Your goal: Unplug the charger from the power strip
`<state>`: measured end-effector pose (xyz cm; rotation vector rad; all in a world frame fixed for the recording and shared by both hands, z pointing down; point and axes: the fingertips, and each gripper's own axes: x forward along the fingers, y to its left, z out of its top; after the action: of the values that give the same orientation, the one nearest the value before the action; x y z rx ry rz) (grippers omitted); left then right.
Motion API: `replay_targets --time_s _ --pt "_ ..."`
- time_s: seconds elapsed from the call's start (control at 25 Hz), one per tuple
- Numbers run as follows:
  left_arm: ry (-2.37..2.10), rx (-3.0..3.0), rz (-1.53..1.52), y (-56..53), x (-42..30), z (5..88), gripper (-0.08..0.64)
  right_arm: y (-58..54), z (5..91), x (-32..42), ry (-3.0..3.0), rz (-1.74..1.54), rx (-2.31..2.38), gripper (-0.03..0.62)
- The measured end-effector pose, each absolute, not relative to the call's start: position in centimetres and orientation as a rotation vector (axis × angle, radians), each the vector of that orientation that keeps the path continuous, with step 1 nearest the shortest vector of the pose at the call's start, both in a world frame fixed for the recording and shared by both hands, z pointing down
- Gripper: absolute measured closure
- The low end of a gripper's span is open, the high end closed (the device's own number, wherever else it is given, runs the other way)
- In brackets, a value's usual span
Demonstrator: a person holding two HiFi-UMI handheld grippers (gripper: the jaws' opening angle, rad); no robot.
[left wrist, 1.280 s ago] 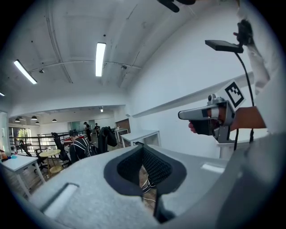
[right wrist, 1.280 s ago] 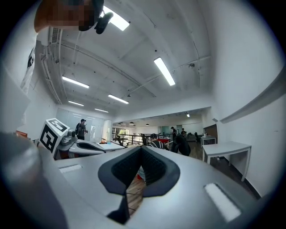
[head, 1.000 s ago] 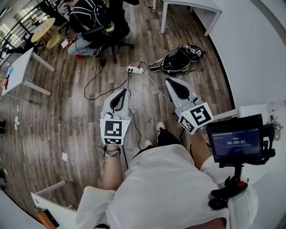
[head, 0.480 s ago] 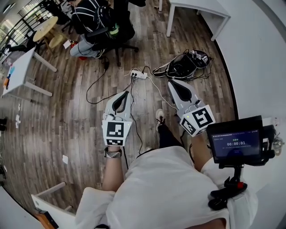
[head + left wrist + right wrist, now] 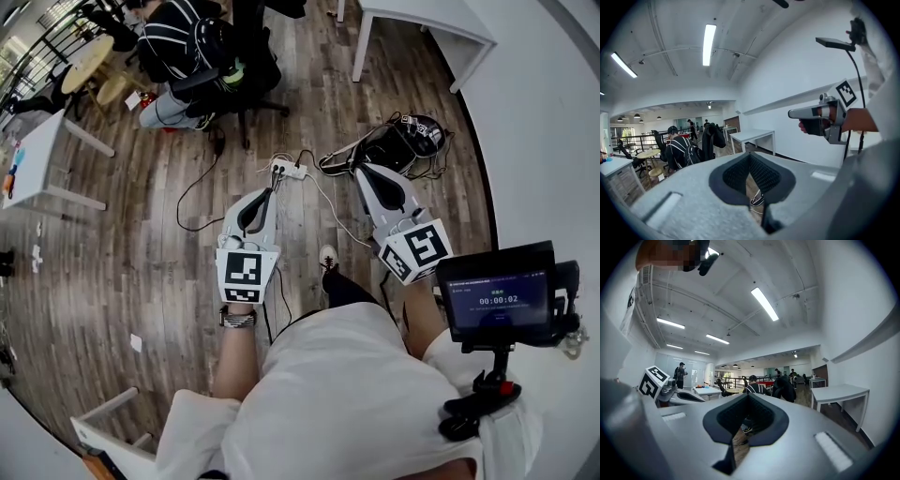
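Note:
A white power strip [image 5: 288, 171] lies on the wooden floor ahead of me in the head view, with plugs and cables in it; which plug is the charger I cannot tell. My left gripper [image 5: 266, 196] is held above the floor just short of the strip, shut and empty. My right gripper [image 5: 367, 172] is to the right of the strip, also shut and empty. In the left gripper view the jaws [image 5: 751, 161] meet with nothing between them, and the right gripper [image 5: 820, 113] shows in a hand. The right gripper view's jaws [image 5: 749, 401] are closed too.
Black and white cables run over the floor from the strip. A black bag [image 5: 398, 141] with tangled cords lies to the right. A seated person [image 5: 178, 42] on a chair is beyond the strip. White tables [image 5: 427, 21] stand at the back right and left [image 5: 42, 150]. My shoe [image 5: 327, 256] is below.
I have walked forward: the power strip and bag have come nearer to both grippers in the head view. Both grippers stayed shut.

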<state>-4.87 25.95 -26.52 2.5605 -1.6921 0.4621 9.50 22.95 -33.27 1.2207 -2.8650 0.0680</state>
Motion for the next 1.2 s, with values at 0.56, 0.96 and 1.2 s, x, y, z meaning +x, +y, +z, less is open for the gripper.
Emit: replay_targets --time_s 0.56,0.96,1.2 --pt "-1.744 2.525 0.476 22.9 -5.9 -25.9 0.557 19.3 -33.3 10.5 -2.839 0.112 1.276 0.591" --pt "-1.769 2.426 0.55 12.0 -4.2 -23.3 0.557 7.1 -30.3 12.3 -2.831 0.217 1.192 0.591" --pt "-1.779 2.386 0.561 9.6 -5.9 -22.1 0.557 4.8 -28.3 10.9 -2.769 0.141 1.173 0.589"
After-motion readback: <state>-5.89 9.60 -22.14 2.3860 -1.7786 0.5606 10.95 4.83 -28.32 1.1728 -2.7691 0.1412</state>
